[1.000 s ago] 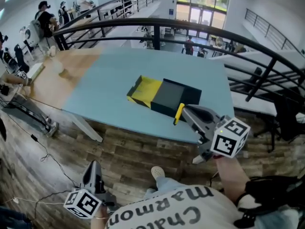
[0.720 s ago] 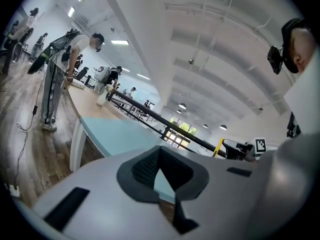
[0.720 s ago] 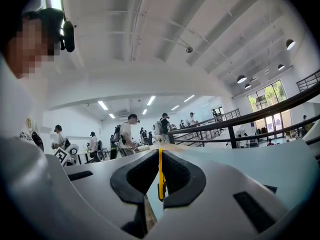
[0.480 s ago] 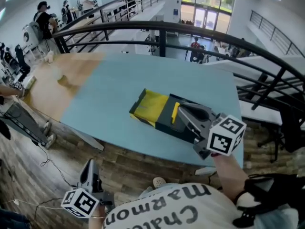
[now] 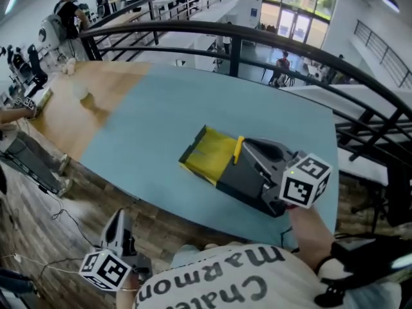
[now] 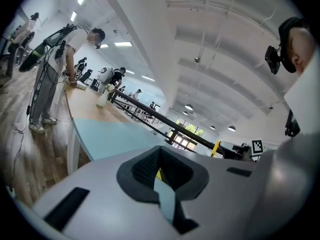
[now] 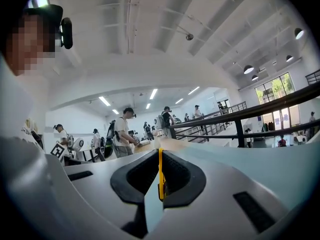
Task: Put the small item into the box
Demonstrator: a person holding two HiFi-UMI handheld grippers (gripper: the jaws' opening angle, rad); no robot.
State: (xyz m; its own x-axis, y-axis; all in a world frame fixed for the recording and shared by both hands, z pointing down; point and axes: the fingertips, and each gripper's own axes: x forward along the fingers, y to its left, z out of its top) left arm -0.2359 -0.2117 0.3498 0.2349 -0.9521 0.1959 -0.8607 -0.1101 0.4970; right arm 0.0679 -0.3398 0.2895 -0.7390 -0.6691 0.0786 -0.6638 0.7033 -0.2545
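On the light blue table (image 5: 154,114) lies a box made of a yellow tray (image 5: 209,153) drawn partly out of a black sleeve (image 5: 248,180). My right gripper (image 5: 246,148) hangs over the sleeve, shut on a thin yellow stick (image 5: 238,150) that stands near the edge where tray and sleeve meet. In the right gripper view the stick (image 7: 160,176) is pinched upright between the pads of the right gripper (image 7: 160,184). My left gripper (image 5: 118,227) hangs low over the floor in front of the table, jaws together and empty; the left gripper view shows the left gripper (image 6: 162,184) with its pads closed.
A black curved railing (image 5: 270,37) runs behind the table. The table's left part is bare wood (image 5: 77,102). People stand at benches at the far left (image 5: 67,11). Cables lie on the wooden floor (image 5: 38,237).
My right gripper has carried the yellow stick from the table's front edge forward, over the box. The left gripper has stayed low by the floor.
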